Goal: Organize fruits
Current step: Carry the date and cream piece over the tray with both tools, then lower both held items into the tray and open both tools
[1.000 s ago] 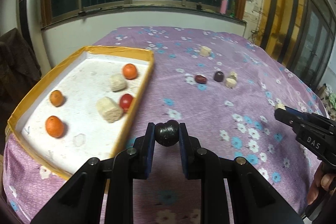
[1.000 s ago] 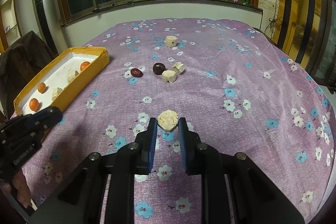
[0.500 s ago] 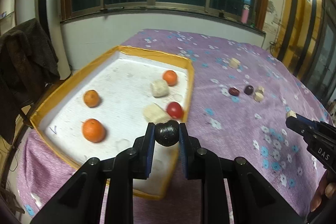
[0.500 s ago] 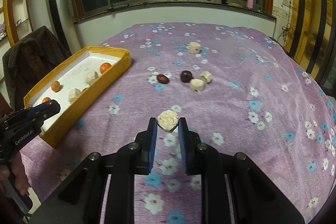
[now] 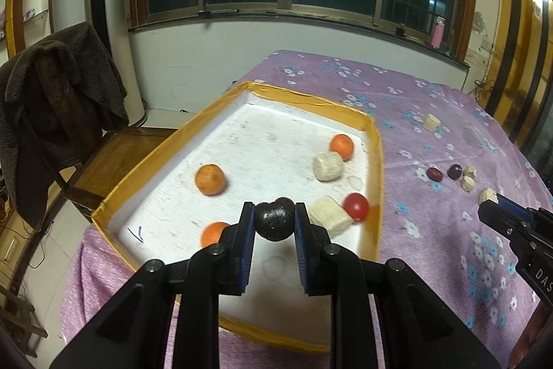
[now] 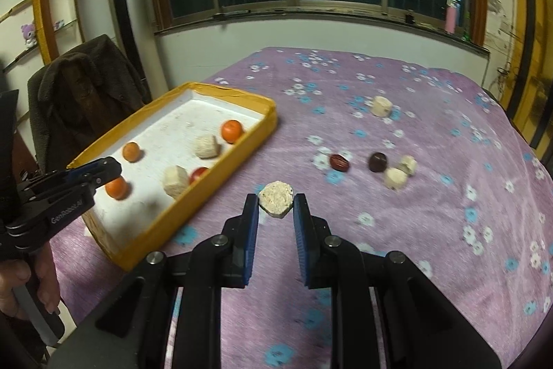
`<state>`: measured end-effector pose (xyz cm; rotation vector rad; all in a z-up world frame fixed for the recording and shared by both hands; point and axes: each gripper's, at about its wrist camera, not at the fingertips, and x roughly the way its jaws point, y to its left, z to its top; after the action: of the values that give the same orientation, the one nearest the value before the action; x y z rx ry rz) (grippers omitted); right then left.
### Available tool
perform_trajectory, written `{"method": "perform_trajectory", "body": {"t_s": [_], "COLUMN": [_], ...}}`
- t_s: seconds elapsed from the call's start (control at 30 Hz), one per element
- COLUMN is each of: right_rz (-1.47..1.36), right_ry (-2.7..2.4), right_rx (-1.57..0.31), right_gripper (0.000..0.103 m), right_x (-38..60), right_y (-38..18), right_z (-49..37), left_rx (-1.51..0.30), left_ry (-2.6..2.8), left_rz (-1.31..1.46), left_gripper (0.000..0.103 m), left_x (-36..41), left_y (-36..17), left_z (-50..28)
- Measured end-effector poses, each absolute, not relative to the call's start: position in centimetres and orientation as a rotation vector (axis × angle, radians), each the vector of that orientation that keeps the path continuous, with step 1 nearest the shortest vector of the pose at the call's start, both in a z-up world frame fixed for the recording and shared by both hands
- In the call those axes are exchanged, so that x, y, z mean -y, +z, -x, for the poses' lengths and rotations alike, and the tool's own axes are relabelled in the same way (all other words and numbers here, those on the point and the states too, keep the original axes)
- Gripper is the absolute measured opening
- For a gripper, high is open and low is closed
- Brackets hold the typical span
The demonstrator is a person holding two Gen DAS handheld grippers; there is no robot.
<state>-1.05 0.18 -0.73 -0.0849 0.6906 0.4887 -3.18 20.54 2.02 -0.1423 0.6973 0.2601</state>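
Observation:
My left gripper [image 5: 274, 220] is shut on a dark wrinkled fruit [image 5: 275, 221] and hangs over the near part of the yellow-rimmed tray [image 5: 376, 161]. Inside the tray lie three orange fruits [image 5: 209, 178], a red fruit [image 5: 355, 206] and two pale chunks [image 5: 327, 165]. My right gripper [image 6: 276, 204] is shut on a pale beige chunk [image 6: 275, 197] above the purple flowered cloth [image 6: 432, 230], just right of the tray [image 6: 221, 177]. On the cloth farther off lie a red fruit [image 6: 338, 162], a dark fruit [image 6: 377, 161] and pale chunks [image 6: 395, 178].
A wooden chair [image 5: 114, 158] draped with a dark coat [image 5: 52, 85] stands left of the table. A tall grey tower unit [image 5: 103, 16] and a window wall are behind. A person's hand [image 6: 20, 279] grips the left tool's handle.
Both grippers moved left with their loads. The left one went from above the cloth to above the tray. The right one came closer to the tray's right wall.

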Motion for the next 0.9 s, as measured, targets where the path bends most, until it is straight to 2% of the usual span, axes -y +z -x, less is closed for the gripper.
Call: {"method": "perform_trajectory", "body": {"t_s": [0.9], "right_rz": [0.118], "right_ry": [0.640], "right_rx": [-0.751], "right_gripper": [0.022], "right_x": [-13.0], "right_y": [-1.2], "right_z": [-7.2], "left_rx": [-0.792], "left_ry": [0.427], "left_rz": [0.184], "left_gripper": [0.021], "left_x": [-27.4], "left_y": [0.5], "left_z": [-0.6]}}
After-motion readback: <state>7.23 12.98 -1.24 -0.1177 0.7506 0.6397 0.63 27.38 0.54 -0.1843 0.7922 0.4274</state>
